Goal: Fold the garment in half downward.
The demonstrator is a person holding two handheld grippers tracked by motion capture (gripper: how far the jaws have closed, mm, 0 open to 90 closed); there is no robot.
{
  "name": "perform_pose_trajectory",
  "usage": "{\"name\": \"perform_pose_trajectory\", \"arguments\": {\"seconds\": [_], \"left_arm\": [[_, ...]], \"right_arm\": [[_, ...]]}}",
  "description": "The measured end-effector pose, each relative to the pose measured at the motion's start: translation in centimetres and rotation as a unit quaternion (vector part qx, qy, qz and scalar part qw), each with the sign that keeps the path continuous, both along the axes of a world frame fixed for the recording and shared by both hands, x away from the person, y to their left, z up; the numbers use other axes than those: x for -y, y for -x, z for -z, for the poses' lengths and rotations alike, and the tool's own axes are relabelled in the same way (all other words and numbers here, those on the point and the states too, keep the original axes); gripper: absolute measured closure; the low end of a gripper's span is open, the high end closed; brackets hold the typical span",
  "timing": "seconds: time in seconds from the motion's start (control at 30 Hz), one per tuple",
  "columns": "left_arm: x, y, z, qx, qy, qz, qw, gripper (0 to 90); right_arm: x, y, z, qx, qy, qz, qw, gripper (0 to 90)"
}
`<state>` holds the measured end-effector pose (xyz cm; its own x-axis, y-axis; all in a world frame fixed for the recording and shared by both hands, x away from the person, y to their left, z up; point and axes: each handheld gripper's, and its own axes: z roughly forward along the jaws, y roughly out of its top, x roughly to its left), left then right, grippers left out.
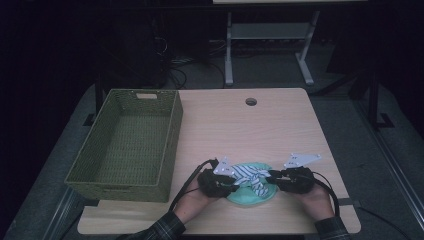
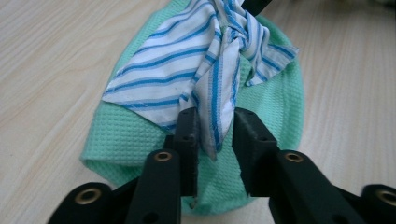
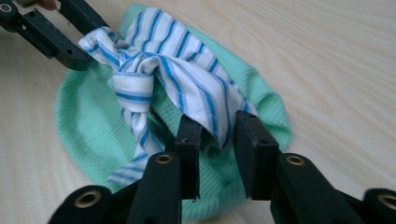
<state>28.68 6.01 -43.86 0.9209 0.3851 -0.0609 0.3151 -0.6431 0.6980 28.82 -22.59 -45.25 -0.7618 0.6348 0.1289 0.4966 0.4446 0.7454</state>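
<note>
Both forearms low at the near edge — each claw astride the striped cloth [image 1: 250, 175].

The mint-green waffle-weave cloth [image 2: 275, 107] is half covered by the blue-and-white striped knotted cloth [image 2: 187, 65], whose top gets cut off at the frame's upper edge. Bottom centre, the black jaws hide more green.

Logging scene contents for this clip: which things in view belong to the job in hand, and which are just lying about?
In the job:
striped cloth, knotted
green cloth beneath it
left gripper
right gripper

Lying about:
green woven basket, left on the table
</note>
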Motion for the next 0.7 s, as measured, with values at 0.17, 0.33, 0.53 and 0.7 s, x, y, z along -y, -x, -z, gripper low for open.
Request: {"name": "perform_pose_trajectory", "arguments": {"seconds": [0.17, 0.33, 0.53, 0.7], "left_arm": [[-0.9, 0.4, -1.2, 0.002, 0.016, -0.002, 0.9999, 65.5], [-2.0, 0.7, -2.3, 0.006, 0.027, -0.006, 0.9996, 70.2], [-2.3, -0.3, -2.6, -0.001, 0.035, -0.021, 0.9992, 87.1], [-1.9, -1.3, -2.5, -0.001, 0.034, -0.028, 0.999, 89.5]], "right_arm": [[1.2, 0.6, 0.1, 0.003, -0.011, 0.001, 0.9999, 69.0], [2.2, 1.0, -0.6, 0.004, -0.027, 0.011, 0.9996, 72.1], [2.3, -0.1, -2.3, 0.011, -0.037, 0.005, 0.9993, 86.4], [1.4, -1.7, -3.3, 0.023, -0.038, 0.006, 0.999, 89.9]]}}
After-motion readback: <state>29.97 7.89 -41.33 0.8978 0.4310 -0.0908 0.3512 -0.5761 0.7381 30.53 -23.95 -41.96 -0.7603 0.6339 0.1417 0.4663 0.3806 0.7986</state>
